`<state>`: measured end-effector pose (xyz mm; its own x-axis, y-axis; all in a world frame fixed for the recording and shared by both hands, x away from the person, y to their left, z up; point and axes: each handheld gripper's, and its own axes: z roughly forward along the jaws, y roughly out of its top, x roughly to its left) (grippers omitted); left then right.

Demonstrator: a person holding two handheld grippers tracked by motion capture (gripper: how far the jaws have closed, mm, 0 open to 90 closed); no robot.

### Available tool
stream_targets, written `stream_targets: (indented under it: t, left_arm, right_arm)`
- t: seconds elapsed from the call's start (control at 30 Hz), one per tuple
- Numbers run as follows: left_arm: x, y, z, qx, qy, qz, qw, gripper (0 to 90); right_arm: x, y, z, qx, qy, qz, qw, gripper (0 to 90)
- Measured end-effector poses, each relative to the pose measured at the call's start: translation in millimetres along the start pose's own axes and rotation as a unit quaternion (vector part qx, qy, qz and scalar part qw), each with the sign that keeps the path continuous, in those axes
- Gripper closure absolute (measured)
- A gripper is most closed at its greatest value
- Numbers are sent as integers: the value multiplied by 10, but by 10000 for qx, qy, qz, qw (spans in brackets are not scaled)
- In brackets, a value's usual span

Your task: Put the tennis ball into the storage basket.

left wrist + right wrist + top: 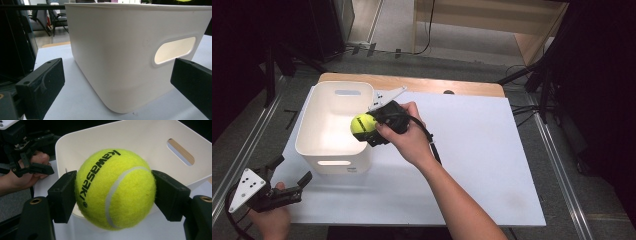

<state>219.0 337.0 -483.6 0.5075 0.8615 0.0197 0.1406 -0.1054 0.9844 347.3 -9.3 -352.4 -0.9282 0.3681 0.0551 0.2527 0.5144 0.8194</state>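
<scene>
A yellow tennis ball [362,124] with black lettering is clamped between the jaws of my right gripper [368,129], held just above the right rim of a white plastic bin [319,145]. In the right gripper view the ball [116,188] sits between both black pads [62,196], with the bin's empty inside [140,142] behind it. My left gripper [291,175] rests at the table's front left corner, jaws wide apart with nothing between them. The left gripper view looks at the bin's outer wall [117,57] and its handle slot [175,50].
A white board [477,150] covers the wooden table, with open surface to the right of the bin. Metal rails run along both sides of the table. Dark stands and cables sit on the floor beyond the far edge.
</scene>
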Motion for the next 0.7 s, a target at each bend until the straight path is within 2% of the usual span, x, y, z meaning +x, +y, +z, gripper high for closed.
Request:
stream_targets:
  t: [0.7]
  left_arm:
    - [3,-2,3,-29,-12,-3,10000,0]
  right_arm:
    - [24,41,203,46,112,-32,9999,246]
